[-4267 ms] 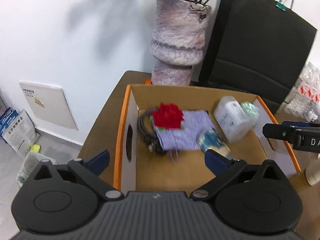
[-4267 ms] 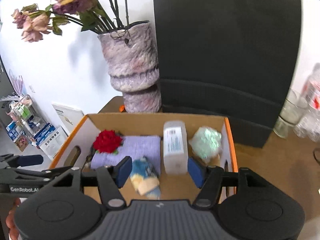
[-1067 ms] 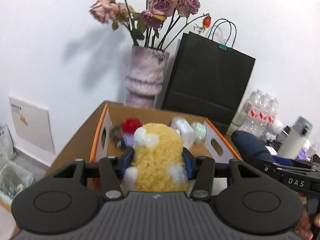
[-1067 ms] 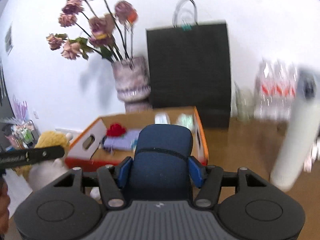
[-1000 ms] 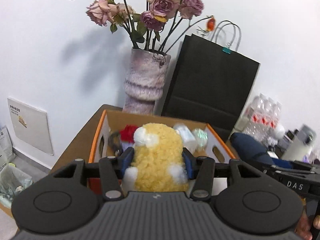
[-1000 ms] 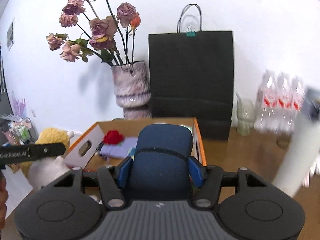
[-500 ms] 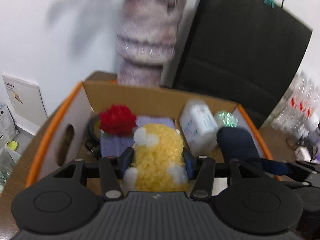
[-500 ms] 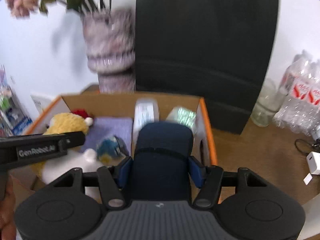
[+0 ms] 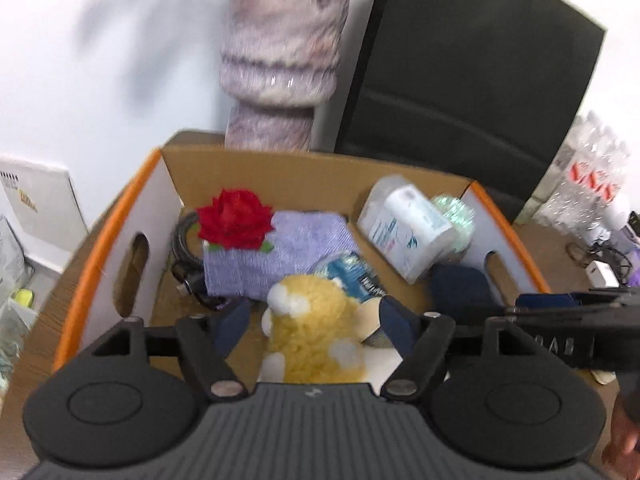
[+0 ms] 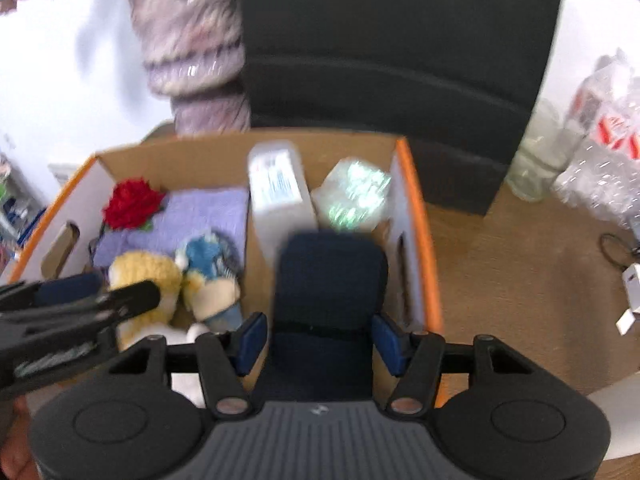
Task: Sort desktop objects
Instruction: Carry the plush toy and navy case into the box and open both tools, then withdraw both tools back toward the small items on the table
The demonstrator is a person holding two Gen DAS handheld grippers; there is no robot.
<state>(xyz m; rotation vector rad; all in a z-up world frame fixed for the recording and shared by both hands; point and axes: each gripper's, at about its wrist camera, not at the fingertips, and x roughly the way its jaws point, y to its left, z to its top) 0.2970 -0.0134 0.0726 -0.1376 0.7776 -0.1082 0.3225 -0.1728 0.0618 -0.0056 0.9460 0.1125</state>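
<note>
Yellow plush toy point(image 9: 316, 332) with white spots, red rose point(image 9: 234, 220), lilac cloth point(image 9: 280, 252), orange-rimmed cardboard box point(image 9: 102, 248).

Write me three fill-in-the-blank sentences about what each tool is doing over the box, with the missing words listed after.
1. The left tool stands ____ around the yellow plush toy, its pads clear of the toy.
2. The right tool is shut on a dark ____ pouch.
3. A red flower lies on the ____ cloth inside the cardboard box.

Missing words: open; blue; purple
</note>
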